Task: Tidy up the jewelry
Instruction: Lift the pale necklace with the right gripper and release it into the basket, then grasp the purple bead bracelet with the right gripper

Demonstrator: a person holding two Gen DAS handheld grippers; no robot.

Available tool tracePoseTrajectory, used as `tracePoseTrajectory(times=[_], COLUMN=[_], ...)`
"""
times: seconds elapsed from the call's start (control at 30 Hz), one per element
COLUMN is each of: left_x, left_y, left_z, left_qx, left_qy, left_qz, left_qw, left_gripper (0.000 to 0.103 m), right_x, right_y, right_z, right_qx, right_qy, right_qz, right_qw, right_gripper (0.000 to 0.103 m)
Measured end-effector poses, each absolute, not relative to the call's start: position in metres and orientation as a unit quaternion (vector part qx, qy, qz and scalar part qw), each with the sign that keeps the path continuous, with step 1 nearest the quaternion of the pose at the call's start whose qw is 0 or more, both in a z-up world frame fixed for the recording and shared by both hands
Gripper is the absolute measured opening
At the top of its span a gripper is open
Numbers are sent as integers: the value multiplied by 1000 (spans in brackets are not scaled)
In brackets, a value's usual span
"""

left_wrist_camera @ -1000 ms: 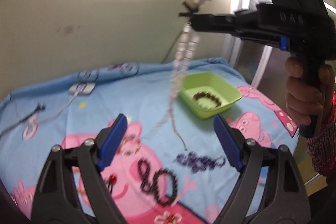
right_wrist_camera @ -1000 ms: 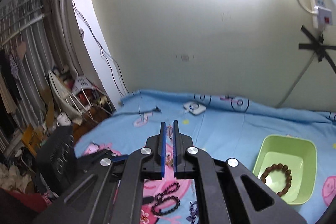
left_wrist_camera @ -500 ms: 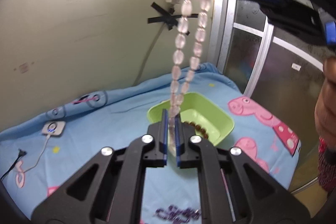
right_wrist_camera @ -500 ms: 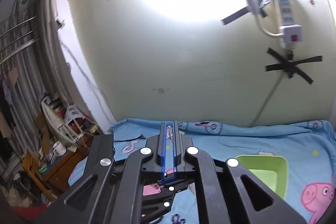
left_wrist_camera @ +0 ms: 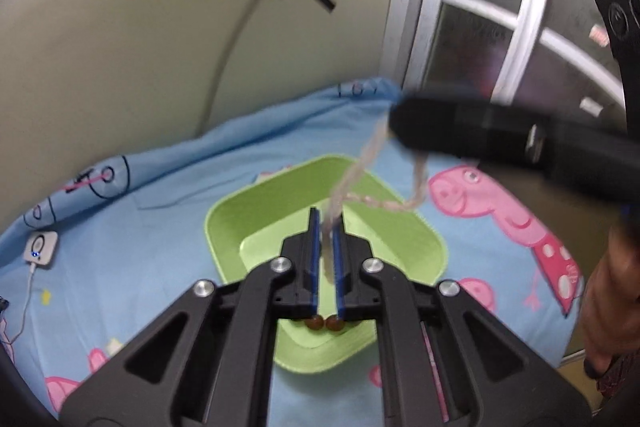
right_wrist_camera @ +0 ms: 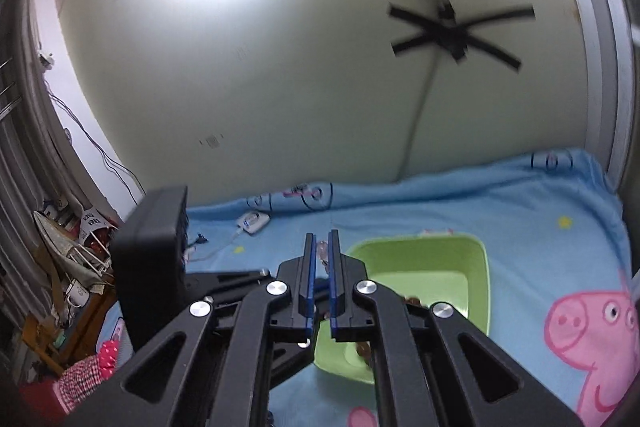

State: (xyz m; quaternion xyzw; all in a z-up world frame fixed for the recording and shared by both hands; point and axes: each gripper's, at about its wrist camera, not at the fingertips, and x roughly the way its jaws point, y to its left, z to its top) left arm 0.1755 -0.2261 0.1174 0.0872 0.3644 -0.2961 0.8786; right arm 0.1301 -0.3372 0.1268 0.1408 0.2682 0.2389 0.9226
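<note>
Over the blue cartoon bedspread, the left gripper is clenched on the lower end of a pale pink bead necklace, just above the green tray that holds brown beads. The strand climbs rightward to the right gripper, clamped tight on its other end
</note>
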Motion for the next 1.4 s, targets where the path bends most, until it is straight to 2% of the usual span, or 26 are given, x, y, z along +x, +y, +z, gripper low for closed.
tracePoseTrajectory(times=[0.03,0.1,0.13,0.2,0.27,0.33,0.4,0.5,0.63,0.77,1.03,1.07,1.1,1.17,1.23,1.3,1.4], left_x=[180,184,184,182,177,168,158,142,116,90,56,52,49,42,38,36,31], left_y=[-230,-231,-229,-219,-202,-173,-146,-98,-45,-9,-1,-8,-13,-27,-42,-58,-87], left_z=[109,99,97,100,109,122,130,130,107,76,52,51,51,50,48,47,43], left_qx=[95,99,100,96,80,56,40,16,-9,-21,-29,-18,-10,19,48,72,117], left_qy=[380,404,410,406,400,386,375,366,380,402,415,415,414,407,398,387,371], left_qz=[-288,-281,-277,-272,-272,-268,-261,-244,-218,-193,-223,-235,-240,-251,-253,-262,-280], left_qw=[874,865,863,867,872,881,888,898,899,895,882,879,878,878,880,881,878], left_gripper=[10,26,28,29,29,29,30,32,33,33,33,33,33,34,43,67,74], right_x=[134,140,141,137,126,114,102,85,71,52,29,25,23,27,36,43,48], right_y=[-338,-341,-343,-348,-353,-353,-350,-332,-296,-251,-193,-190,-190,-205,-225,-250,-275], right_z=[118,102,97,96,101,105,107,91,49,9,-20,-21,-21,-21,-19,-16,-12], right_qx=[141,144,150,161,175,186,191,172,117,43,-77,-97,-117,-97,-67,-24,20], right_qy=[279,305,311,300,276,253,235,245,307,367,395,386,380,386,387,390,388], right_qz=[235,228,226,226,232,244,265,303,323,337,317,304,282,269,242,221,214], right_qw=[920,914,911,913,916,917,915,905,888,866,859,866,873,877,887,894,896], right_gripper=[0,0,0,0,8,21,25,25,25,25,24,18,0,0,0,0,0])
